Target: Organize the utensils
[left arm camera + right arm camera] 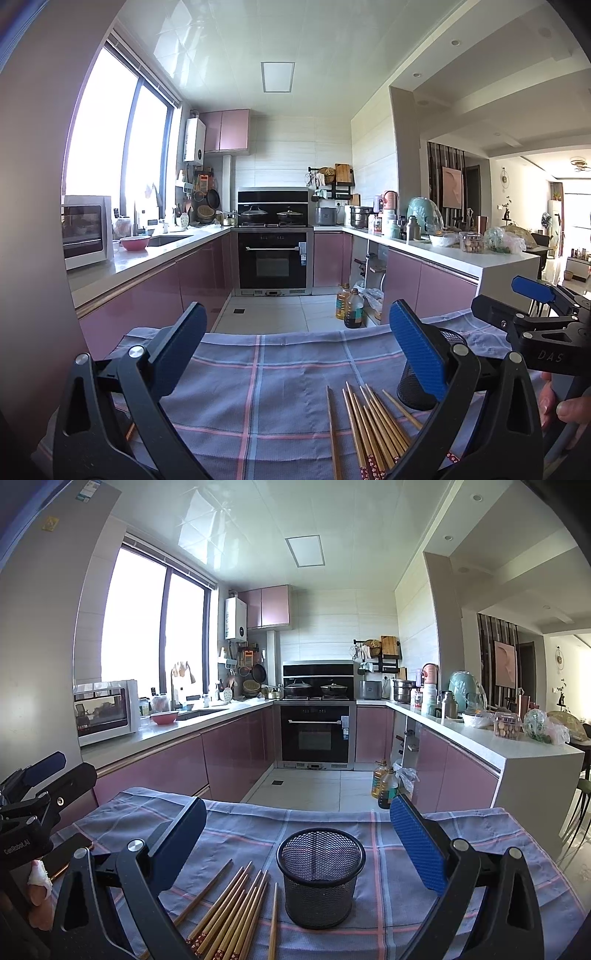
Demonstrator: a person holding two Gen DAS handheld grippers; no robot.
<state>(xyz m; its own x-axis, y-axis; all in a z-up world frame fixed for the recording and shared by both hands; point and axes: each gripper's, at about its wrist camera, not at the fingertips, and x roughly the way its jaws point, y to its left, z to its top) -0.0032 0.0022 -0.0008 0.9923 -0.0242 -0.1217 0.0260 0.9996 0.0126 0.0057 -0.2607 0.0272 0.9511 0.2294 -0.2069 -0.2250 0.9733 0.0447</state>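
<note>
A: What can't you see fully?

B: The chopsticks (373,432) run off the bottom edge in both views, so their decorated ends are cut. In the left view the right finger (417,354) covers part of the mesh cup (417,391).

A: Anything else?

B: A dark flat thing (70,853) on the cloth (332,823) is half hidden behind the left gripper (40,775); I cannot tell what it is. The hand (561,406) is cut by the frame. The far counter clutter (436,698) is too small to name.
</note>
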